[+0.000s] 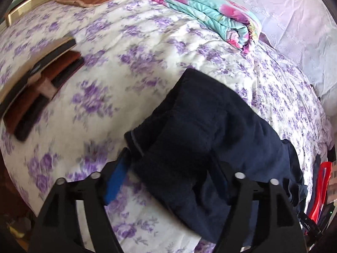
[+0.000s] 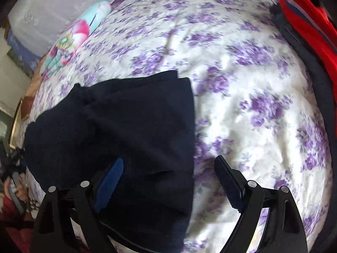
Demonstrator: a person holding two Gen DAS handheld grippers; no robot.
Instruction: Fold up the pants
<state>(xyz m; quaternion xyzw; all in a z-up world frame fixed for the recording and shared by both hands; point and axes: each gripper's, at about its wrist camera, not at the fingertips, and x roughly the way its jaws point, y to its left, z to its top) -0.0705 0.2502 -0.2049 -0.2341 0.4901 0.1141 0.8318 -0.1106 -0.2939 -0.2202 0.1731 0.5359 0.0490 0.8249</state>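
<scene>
Navy fabric fills the middle of both views: the pants (image 1: 200, 130) lie folded in a heap on our bed's purple-flowered sheet (image 1: 130, 67). Our left gripper (image 1: 170, 172) hangs over the near end of the pants, jaws apart with cloth between them; we cannot tell whether the pads press on it. Our right gripper (image 2: 168, 181) stands wide open, its blue pad (image 2: 109, 181) over the pants' edge and the other finger over bare sheet. A folded turquoise quilt (image 1: 210, 14) sits well apart.
</scene>
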